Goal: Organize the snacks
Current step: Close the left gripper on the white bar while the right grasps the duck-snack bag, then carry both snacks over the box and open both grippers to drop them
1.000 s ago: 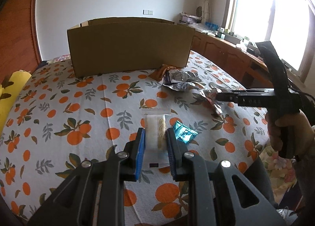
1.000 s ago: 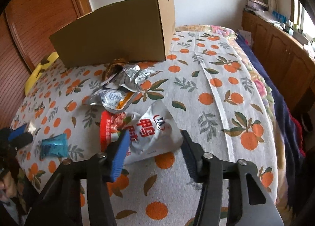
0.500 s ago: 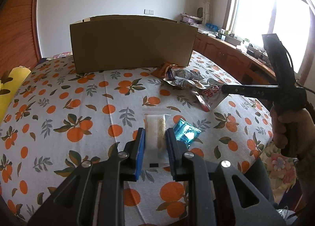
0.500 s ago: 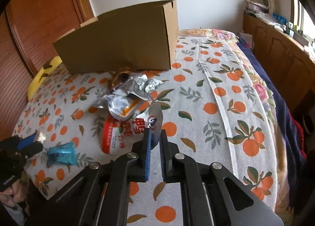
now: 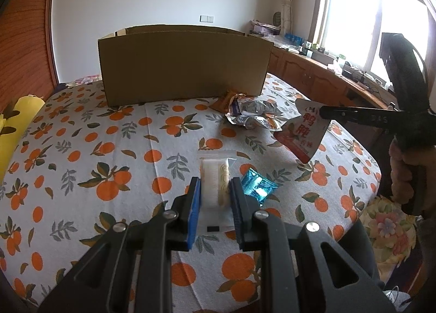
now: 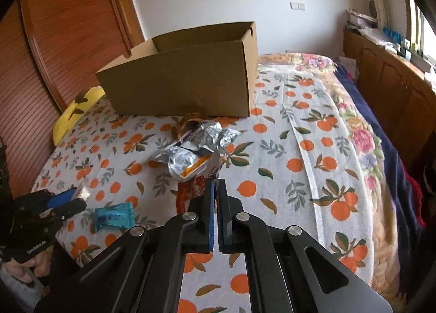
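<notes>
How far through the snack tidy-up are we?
Nothing visibly boxed yet; little of the cardboard box interior shows. In hand: left tongs clamp the clear cracker pack, right tongs hold the red-and-white pouch lifted. Left: teal packet, foil pile.

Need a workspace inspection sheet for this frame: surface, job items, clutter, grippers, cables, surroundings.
Surface: bed with orange-print cover.
Job's things: open cardboard box at the back; silver wrapper pile in front of it; blue packet lying flat.
Clutter: yellow pillow at the edge.
Grippers: left gripper shut on clear biscuit pack; right gripper shut on red-and-white pouch, clear of the cover.
Cables: some on the window counter.
Surroundings: wooden cabinets, window.
</notes>
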`<state>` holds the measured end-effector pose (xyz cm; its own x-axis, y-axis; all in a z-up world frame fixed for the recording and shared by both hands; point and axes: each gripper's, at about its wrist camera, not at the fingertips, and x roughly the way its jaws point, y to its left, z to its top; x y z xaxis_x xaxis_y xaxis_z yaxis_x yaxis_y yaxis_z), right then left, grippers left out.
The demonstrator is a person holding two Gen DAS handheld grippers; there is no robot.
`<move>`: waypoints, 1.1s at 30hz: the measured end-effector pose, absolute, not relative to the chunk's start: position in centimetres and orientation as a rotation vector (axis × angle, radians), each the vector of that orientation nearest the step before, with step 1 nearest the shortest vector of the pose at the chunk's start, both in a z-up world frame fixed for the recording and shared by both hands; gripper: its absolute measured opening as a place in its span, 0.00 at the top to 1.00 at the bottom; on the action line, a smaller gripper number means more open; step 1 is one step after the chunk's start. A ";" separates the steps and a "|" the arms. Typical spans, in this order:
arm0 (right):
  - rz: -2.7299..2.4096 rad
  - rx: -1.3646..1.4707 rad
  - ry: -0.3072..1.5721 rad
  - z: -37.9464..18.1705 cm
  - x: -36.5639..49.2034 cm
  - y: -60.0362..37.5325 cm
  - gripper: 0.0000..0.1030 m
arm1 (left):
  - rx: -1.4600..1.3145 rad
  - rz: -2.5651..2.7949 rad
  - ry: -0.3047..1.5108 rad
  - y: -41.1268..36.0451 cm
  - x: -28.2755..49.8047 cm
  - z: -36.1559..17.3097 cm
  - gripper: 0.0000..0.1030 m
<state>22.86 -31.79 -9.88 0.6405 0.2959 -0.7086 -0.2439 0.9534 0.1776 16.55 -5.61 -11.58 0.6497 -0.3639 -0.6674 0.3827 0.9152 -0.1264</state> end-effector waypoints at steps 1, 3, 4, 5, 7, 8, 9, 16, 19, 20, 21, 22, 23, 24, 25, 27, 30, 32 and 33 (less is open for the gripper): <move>0.306 0.061 0.817 -9.8 22.8 -31.8 1.00 | 0.026 -0.424 0.751 -5.6 16.6 -11.5 0.81; 0.308 0.047 0.811 -9.4 22.6 -31.7 1.00 | 0.025 -0.428 0.749 -5.6 16.6 -11.2 0.81; 0.307 0.042 0.808 -9.2 22.6 -31.7 1.00 | 0.027 -0.429 0.747 -5.6 16.6 -11.1 0.81; 0.307 0.033 0.807 -9.0 22.6 -31.7 1.00 | 0.030 -0.428 0.744 -5.6 16.6 -11.0 0.81; 0.306 0.017 0.801 -8.5 22.5 -31.7 1.00 | 0.034 -0.428 0.738 -5.6 16.6 -10.7 0.81; 0.306 0.010 0.799 -8.3 22.4 -31.7 1.00 | 0.035 -0.428 0.735 -5.6 16.6 -10.5 0.81; 0.307 0.002 0.795 -8.0 22.4 -31.7 1.00 | 0.038 -0.428 0.732 -5.6 16.6 -10.3 0.81; 0.305 -0.048 0.768 -5.9 22.4 -31.5 1.00 | 0.051 -0.433 0.702 -5.5 17.0 -8.5 0.81; 0.312 -0.070 0.749 -4.7 22.5 -31.3 1.00 | 0.062 -0.438 0.685 -5.5 17.6 -7.5 0.81; 0.315 -0.080 0.738 -4.1 22.6 -31.2 1.00 | 0.067 -0.438 0.679 -5.5 17.9 -7.1 0.81; 0.317 -0.087 0.731 -3.7 22.8 -31.1 1.00 | 0.076 -0.434 0.669 -5.5 18.2 -6.6 0.81; 0.321 -0.094 0.722 -3.2 22.9 -31.0 1.00 | 0.085 -0.429 0.659 -5.5 18.5 -6.1 0.81; 0.324 -0.101 0.715 -2.8 23.1 -30.9 1.00 | 0.092 -0.428 0.646 -5.5 19.0 -5.5 0.81; 0.327 -0.108 0.706 -2.3 23.3 -30.8 1.00 | 0.096 -0.427 0.639 -5.5 19.3 -5.0 0.81; 0.332 -0.112 0.697 -1.8 23.5 -30.7 1.00 | 0.100 -0.427 0.632 -5.5 19.7 -4.6 0.81; 0.340 -0.117 0.685 -1.0 23.9 -30.5 1.00 | 0.112 -0.426 0.617 -5.5 20.4 -3.7 0.81; 0.347 -0.129 0.666 0.0 24.7 -30.2 1.00 | 0.124 -0.433 0.604 -5.6 21.6 -2.5 0.81; 0.352 -0.140 0.653 0.6 25.2 -29.9 1.00 | 0.141 -0.431 0.594 -5.8 22.3 -1.9 0.81; 0.353 -0.144 0.646 1.0 25.6 -29.7 1.00 | 0.155 -0.428 0.587 -6.0 22.8 -1.6 0.81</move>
